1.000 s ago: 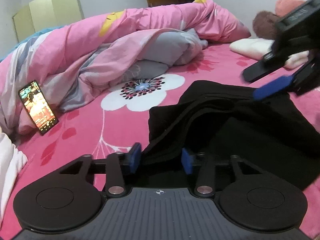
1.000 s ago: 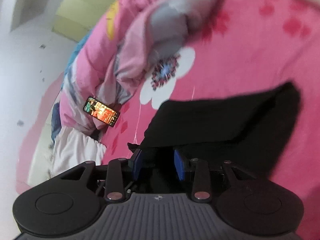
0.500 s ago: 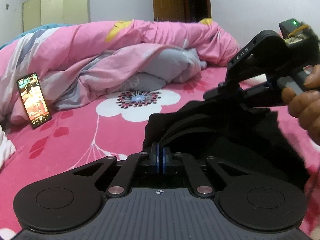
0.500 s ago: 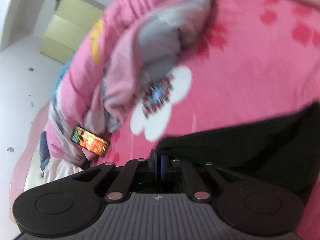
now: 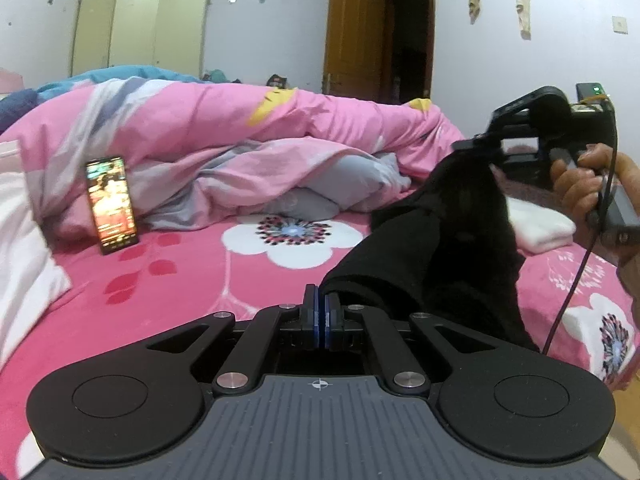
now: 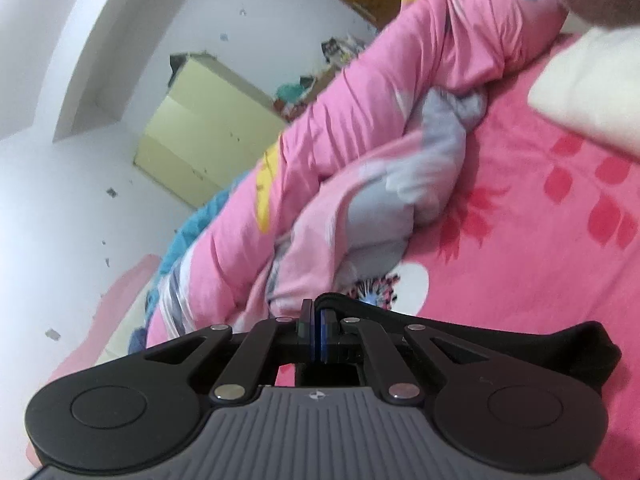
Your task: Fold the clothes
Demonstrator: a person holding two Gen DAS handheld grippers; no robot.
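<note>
A black garment (image 5: 440, 248) hangs between my two grippers above the pink floral bed sheet (image 5: 192, 280). My left gripper (image 5: 321, 312) is shut on its near edge. My right gripper (image 6: 318, 332) is shut on another edge of the black garment (image 6: 360, 308) and holds it raised. In the left wrist view the right gripper (image 5: 480, 144) is at the upper right, held by a hand, with the cloth draping down from it. Most of the garment is hidden below the gripper body in the right wrist view.
A rumpled pink and grey duvet (image 5: 240, 140) lies across the back of the bed. A lit phone (image 5: 112, 204) leans against it at left. White cloth (image 5: 24, 248) is at the far left. A white pillow (image 5: 540, 224) sits at right, and shows in the right wrist view (image 6: 588, 92).
Both grippers closed on the black garment, which lay on the bed, and then lifted it. The right gripper rose higher, and the cloth now hangs between them.
</note>
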